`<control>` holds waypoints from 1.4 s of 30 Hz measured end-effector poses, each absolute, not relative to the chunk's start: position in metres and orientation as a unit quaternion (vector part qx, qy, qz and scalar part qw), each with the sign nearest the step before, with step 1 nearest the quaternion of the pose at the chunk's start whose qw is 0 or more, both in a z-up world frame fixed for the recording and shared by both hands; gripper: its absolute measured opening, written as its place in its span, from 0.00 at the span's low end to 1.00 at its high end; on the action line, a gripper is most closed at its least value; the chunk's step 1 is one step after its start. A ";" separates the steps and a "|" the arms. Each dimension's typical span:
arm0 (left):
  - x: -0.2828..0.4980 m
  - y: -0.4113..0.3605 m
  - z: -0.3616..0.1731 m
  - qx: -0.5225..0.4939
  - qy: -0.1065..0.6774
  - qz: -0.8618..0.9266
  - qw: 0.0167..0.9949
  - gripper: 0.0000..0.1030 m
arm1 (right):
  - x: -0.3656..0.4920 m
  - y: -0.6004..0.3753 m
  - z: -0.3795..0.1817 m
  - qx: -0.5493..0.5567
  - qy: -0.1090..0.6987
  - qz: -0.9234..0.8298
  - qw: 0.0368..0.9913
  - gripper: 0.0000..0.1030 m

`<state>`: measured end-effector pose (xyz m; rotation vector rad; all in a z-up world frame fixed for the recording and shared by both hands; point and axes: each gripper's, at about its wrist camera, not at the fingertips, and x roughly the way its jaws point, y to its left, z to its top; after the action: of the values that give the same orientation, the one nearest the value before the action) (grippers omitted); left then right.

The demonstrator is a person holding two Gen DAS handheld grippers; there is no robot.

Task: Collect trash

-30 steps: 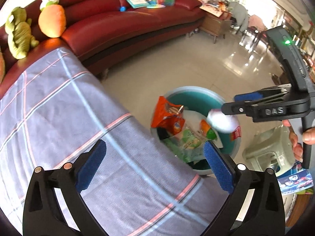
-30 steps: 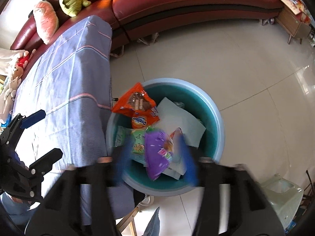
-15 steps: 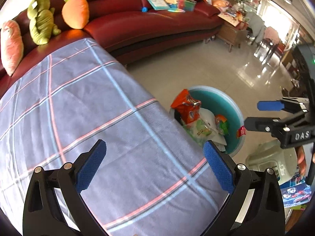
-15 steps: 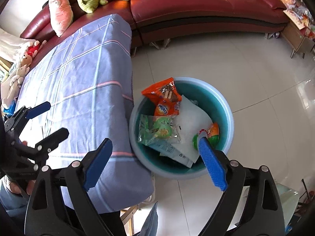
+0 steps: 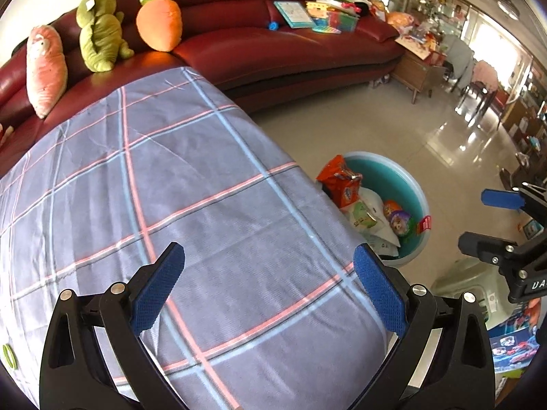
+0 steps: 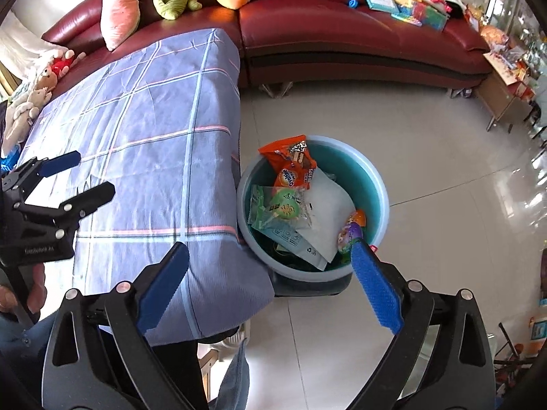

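Both tools stand wide and empty: the right tool [image 6: 270, 287], whose jaws have just been opening with nothing between them, hangs over the bin [image 6: 376, 184] by the bench [image 6: 154, 157]; the left tool [image 5: 270, 290] hovers above the cloth. Crumpled wrappers [image 6: 290, 167] fill the bin, orange, green and purple.

Both wrist views steeply downward; shared checked cloth [image 5: 212, 205], teal bin [image 6: 376, 184], red sofa [image 5: 290, 51]
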<state>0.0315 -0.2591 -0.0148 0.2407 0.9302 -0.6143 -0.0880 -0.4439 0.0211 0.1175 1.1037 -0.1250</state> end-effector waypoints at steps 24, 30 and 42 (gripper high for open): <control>0.003 -0.231 -0.022 0.100 0.425 -0.272 0.858 0.96 | -0.125 -0.419 0.007 0.027 0.506 -0.087 0.857 0.89; 0.000 -0.232 -0.027 0.104 0.424 -0.268 0.859 0.96 | -0.126 -0.418 -0.002 0.029 0.509 -0.086 0.856 0.89; -0.007 -0.238 -0.036 0.106 0.421 -0.282 0.856 0.96 | -0.124 -0.417 -0.016 0.037 0.516 -0.087 0.851 0.89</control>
<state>-0.0071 -0.2379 -0.0362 0.2229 0.8850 -0.5932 -0.1239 -0.4165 -0.0160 0.0772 1.0870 -0.1828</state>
